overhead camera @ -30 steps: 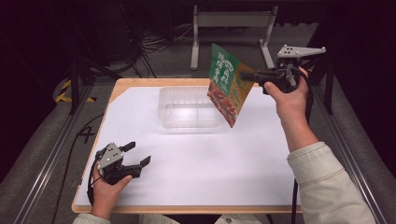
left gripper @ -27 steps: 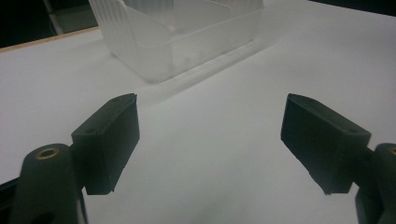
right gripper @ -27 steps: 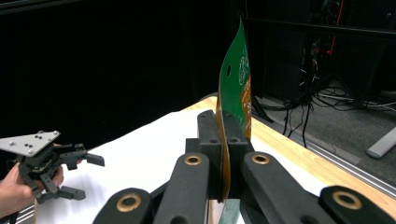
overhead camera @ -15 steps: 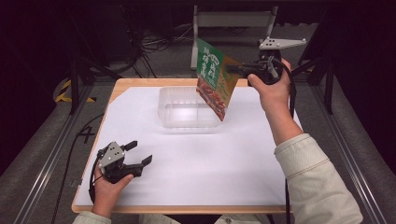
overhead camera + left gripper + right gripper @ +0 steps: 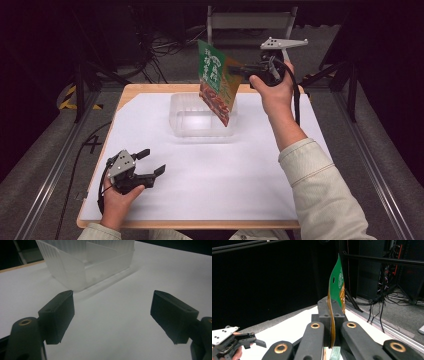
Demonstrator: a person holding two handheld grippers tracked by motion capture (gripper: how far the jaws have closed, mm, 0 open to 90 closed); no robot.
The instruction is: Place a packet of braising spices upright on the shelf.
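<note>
Snack packet (image 5: 216, 82) hangs tilted, long axis pointing down, clamped in the right claw (image 5: 240, 70) just above the clear tray (image 5: 200, 131); left claw (image 5: 150, 162) rests apart on the surface (image 5: 240, 170), farther off.

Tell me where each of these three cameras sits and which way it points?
High view: above the person's side, looking forward and down at the table; both forearms, left hand-held gripper, right hand-held gripper.
Left gripper view: low on that gripper, looking between its open jaws at the clear plastic container.
Right gripper view: along jaws clamped on the green snack packet.
Shared: the container and the packet show from above too.
</note>
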